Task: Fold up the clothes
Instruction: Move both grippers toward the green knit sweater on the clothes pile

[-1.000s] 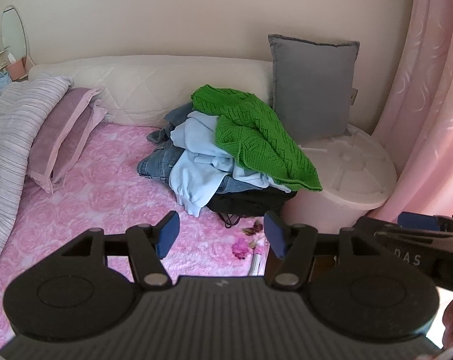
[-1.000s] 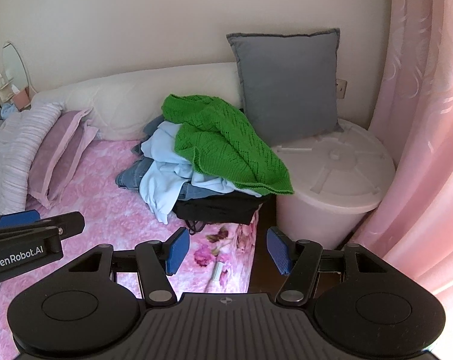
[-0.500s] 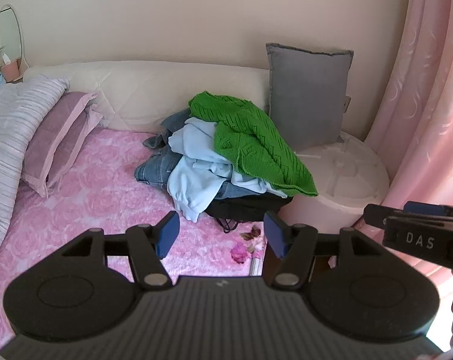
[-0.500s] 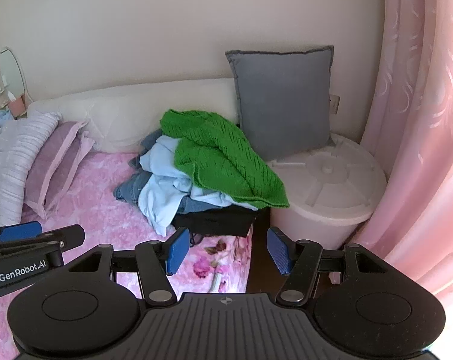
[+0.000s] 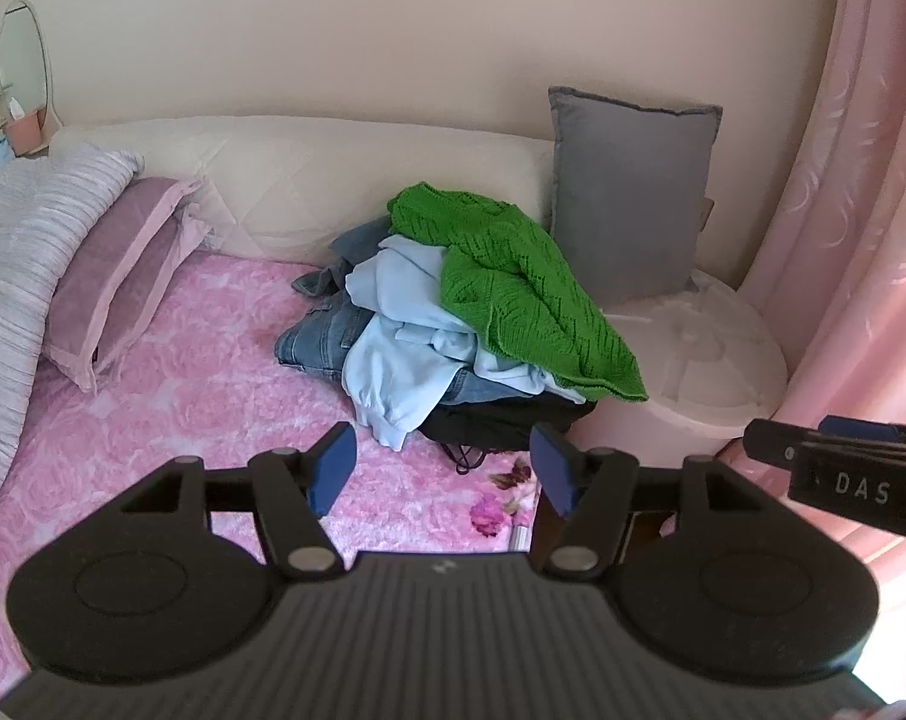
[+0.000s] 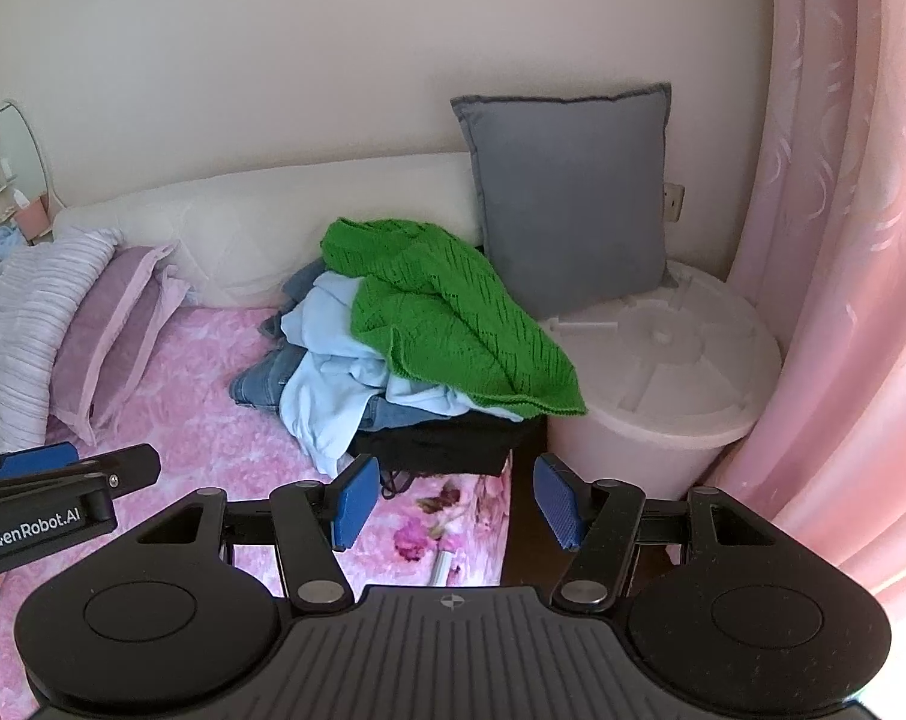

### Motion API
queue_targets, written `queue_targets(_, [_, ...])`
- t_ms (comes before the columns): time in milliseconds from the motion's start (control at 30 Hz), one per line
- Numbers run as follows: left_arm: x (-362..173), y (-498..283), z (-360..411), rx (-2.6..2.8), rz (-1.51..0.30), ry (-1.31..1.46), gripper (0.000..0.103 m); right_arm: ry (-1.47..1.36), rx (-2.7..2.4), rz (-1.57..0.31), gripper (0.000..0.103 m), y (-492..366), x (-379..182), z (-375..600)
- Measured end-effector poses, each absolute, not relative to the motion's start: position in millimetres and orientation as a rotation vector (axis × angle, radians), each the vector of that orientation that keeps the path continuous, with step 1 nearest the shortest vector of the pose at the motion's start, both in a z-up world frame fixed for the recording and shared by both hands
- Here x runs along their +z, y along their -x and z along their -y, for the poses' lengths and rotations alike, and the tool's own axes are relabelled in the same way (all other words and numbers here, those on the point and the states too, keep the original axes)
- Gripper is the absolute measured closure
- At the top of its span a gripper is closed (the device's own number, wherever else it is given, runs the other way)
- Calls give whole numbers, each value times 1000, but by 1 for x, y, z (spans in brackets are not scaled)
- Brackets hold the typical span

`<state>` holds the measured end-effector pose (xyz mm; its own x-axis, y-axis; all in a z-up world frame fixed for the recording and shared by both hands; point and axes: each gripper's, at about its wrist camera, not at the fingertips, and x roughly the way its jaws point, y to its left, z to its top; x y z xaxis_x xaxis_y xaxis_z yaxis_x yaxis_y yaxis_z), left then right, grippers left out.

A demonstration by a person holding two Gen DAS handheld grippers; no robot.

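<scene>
Both grippers have drawn back from the pile of clothes (image 5: 453,324), which now looks smaller and farther off in each wrist view than a second ago. It sits untouched on the pink rose-patterned bedspread (image 5: 171,414), at the bed's edge nearest the white round tub (image 6: 663,360). The pile is a loose, unfolded heap — a green knit sweater (image 6: 447,312) draped over the top and spilling toward the tub, a pale blue sweatshirt (image 5: 393,330) crumpled beneath it with a sleeve hanging down the front, blue jeans (image 5: 315,342) bunched on the side away from the tub, and a black garment (image 6: 447,450) flattened at the bottom with a drawstring trailing out.

Well short of the pile, the left gripper (image 5: 444,471) hovers with its blue pads spread apart, holding nothing. The right gripper (image 6: 453,501) floats beside it — fingers likewise released and empty — nearer the tub's side of the pile.

Behind the pile a grey cushion (image 6: 567,192) leans upright against the wall, resting on the tub's lid, and a mauve pillow (image 5: 117,270) lies farther along the bedspread.
</scene>
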<state>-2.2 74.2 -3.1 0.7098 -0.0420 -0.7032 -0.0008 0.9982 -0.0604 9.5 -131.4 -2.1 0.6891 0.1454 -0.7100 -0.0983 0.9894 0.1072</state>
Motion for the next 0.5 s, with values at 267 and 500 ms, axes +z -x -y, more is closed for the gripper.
queue_targets(267, [-11, -18, -66, -7, -803, 38, 42, -78, 172, -809, 42, -29, -10, 135])
queue_targets(500, [-18, -47, -53, 12, -819, 39, 42, -64, 194, -821, 42, -57, -15, 142])
